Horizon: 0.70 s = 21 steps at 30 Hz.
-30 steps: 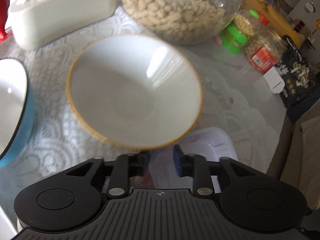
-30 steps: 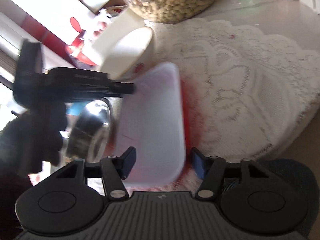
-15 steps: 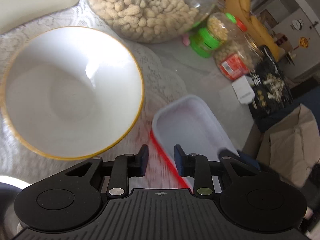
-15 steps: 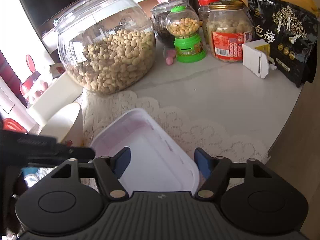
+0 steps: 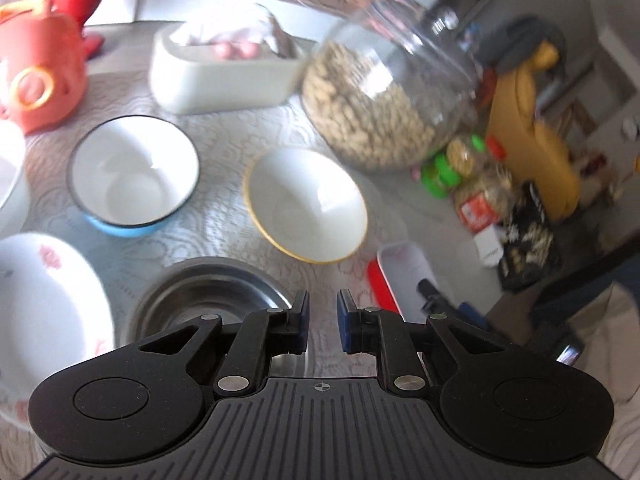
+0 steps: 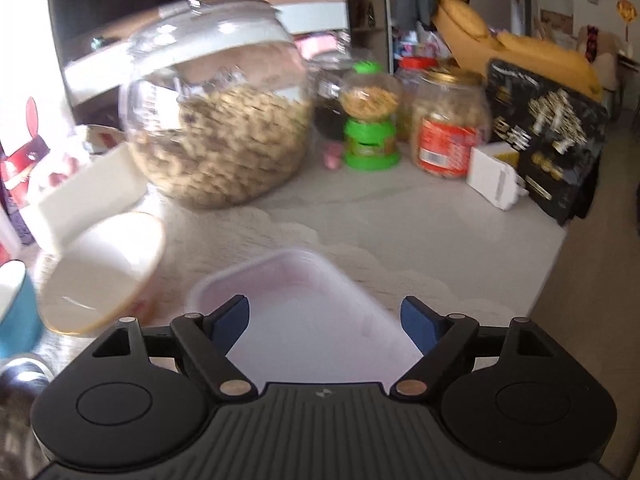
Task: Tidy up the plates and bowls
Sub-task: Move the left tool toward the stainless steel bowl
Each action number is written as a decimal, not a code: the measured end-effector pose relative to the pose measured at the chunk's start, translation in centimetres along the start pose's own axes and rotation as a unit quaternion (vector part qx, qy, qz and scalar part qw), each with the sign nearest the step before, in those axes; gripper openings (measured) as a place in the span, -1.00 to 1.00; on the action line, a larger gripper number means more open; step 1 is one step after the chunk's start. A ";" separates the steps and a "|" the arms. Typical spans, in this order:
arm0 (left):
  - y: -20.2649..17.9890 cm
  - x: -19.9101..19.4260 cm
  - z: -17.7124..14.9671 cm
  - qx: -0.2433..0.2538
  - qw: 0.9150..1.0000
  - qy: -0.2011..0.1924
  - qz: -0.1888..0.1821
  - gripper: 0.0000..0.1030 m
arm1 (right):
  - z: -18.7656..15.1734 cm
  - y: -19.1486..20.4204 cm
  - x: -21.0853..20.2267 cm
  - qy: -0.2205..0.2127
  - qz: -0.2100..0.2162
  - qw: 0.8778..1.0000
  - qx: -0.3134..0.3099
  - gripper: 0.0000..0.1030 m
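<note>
Bowls: yellow-rimmed bowl [image 5: 308,206] sits mid-table on the lace cloth [image 5: 224,236]; blue bowl [image 5: 134,176] is to its left, apart from it. Neither is nested yet, so you likely still have stacking to do.
Steel bowl: steel bowl [image 5: 208,300] lies just ahead of your left claw [image 5: 322,320], partly under it in the left wrist view.
Flowered plate: flowered plate [image 5: 44,312] at the near left, beside the steel bowl; touching or not, you cannot tell through the blur.
Left claw: fingers drawn together, nothing between them; it hangs above the table, tilted down over the dishes. Judged: placed high to survey before the next pick.
Right claw: your right claw [image 6: 326,320] is opening, jaws wide either side of the white tray [image 6: 288,300]; the pads do not press on it. Judged: tray just let go or being lined up; the frames do not settle which.
Tray: rests on the cloth near the table edge; a red rim shows on its side in the left wrist view.
Surroundings: big peanut jar [image 6: 218,120] stands behind the bowls; a white box [image 5: 224,76] is left of it. Small green jar [image 6: 370,120], red-label jar [image 6: 450,124] and dark snack bag [image 6: 548,128] stand to the right.
Obstacles: peanut jar crowds the far side of the yellow-rimmed bowl; approach from the near side. Tray sits between your right claw and that bowl.
</note>
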<state>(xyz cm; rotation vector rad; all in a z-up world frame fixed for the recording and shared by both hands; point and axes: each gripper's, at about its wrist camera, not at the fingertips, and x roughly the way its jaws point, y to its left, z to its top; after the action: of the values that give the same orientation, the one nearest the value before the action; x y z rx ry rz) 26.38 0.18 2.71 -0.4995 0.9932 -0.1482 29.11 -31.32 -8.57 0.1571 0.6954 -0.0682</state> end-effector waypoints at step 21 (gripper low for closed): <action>3.8 -4.7 -0.1 -0.042 0.997 -0.047 -0.053 -0.67 | -2.1 9.4 -2.4 0.017 0.103 0.992 -0.064 0.67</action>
<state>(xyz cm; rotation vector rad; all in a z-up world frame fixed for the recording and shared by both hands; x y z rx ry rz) 23.32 5.06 4.50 -0.6312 0.8847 -0.1773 27.00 -21.65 -7.48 0.1071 0.7119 0.1771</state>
